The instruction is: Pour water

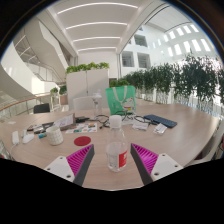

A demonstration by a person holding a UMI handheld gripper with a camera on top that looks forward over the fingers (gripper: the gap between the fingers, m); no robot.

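- Far left of the frame: small clutter sits on the wooden surface (190, 140), including a white cup (56, 136) and some dark items too small to identify.
- Lower left: a red dish (82, 141) lies flat on the surface, just beyond the gripper's left finger pad (81, 160).
- Lower centre: the water bottle (117, 147), clear with a white cap and a red-marked label, stands upright between the two fingers of the gripper (118, 163). Its long axis runs vertical, straight up the middle of the frame.
- The gripper is spread around the bottle. A sliver of gap seems to show at each side, so I judge it not yet clamped; contact is hard to confirm.
- The key relation: the bottle is dead ahead and centred, so closing the fingers should catch its lower body. The likely receiver, the white cup, lies up and to the left of it, so the pour would probably tip that way.
- Upper centre: a green chair (121, 98) stands beyond the surface.
- Right of centre: a dark flat object (163, 121) rests on the surface, with plants (185, 80) behind.
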